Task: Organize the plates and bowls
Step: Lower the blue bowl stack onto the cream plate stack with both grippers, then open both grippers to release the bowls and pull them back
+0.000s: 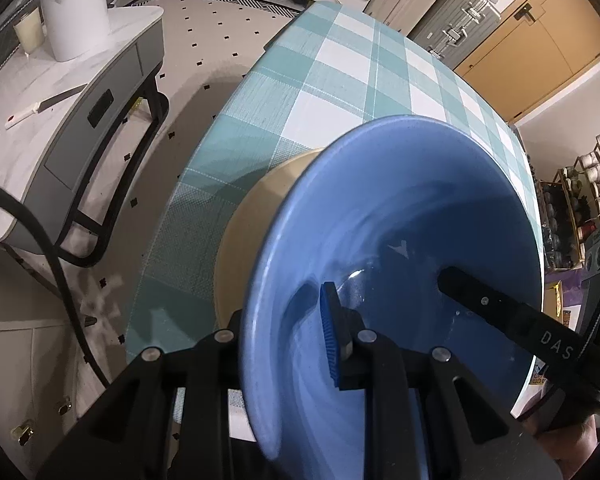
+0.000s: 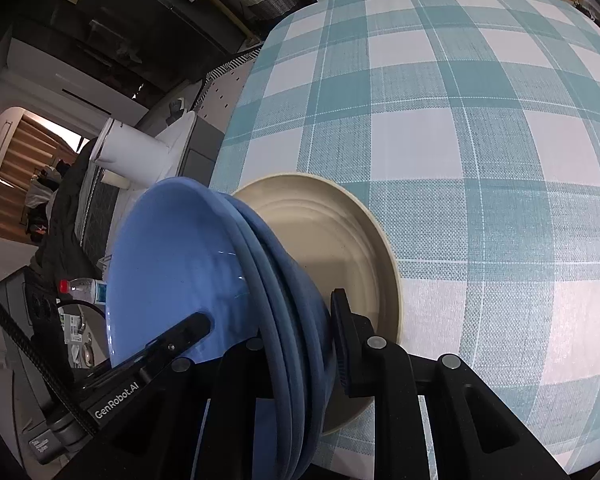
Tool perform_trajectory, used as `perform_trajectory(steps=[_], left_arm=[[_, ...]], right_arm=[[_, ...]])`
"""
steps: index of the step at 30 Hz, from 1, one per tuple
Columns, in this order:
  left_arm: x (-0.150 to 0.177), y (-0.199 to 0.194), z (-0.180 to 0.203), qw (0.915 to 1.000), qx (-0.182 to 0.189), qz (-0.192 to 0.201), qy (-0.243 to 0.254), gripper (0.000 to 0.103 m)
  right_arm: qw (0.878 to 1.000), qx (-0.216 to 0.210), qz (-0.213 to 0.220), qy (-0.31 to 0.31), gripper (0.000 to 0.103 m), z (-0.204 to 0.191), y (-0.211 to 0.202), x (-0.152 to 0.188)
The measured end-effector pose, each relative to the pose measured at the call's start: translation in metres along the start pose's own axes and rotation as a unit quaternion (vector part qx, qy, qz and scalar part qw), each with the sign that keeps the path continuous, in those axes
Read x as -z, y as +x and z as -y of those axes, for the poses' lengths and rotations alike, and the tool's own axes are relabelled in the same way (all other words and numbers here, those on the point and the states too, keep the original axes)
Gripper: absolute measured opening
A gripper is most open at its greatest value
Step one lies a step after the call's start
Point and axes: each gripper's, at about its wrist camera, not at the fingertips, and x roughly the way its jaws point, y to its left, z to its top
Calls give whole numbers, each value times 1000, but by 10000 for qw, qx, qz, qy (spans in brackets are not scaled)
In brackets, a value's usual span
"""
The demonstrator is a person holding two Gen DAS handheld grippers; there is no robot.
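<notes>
Both grippers pinch the rim of the blue bowls (image 2: 260, 280) from opposite sides, the left gripper (image 1: 288, 336) and the right gripper (image 2: 300, 344) each nearly closed on the wall. The nested bowls hang tilted over a beige plate (image 2: 340, 224) lying on the checked table (image 2: 480, 140).

On the checked bench (image 2: 480, 140): 3 blue bowls (image 2: 172, 264) nested in 1 stack, and 1 beige plate (image 2: 332, 224). 2 grippers, left (image 1: 288, 332) and right (image 2: 296, 344).
</notes>
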Motion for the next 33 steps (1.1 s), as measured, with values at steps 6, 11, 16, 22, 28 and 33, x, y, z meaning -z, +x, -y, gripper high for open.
perform_trajectory(steps=[6,11,16,22,28,33], left_arm=[[-1,0,2,10000,28,-14,62,25],[-2,-4,2,10000,37,33,22,37],[-3,-14,5,9996,-142,232,108,47],[-1,-24,0,9989,-298,341,75,49],[5,-43,-1,9956,-537,744,172,49],[21,-67,3,9909,-506,1215,289,51]], right_arm=[[9999,20,134,-35,19,-2,-4,0],[9994,109,217,-229,26,-10,-11,1],[9981,252,419,-387,38,-13,-20,2],[9950,324,745,-590,50,-12,-36,6],[9904,264,1115,-772,52,-10,-57,12],[9770,334,1671,-1282,52,-18,-82,28]])
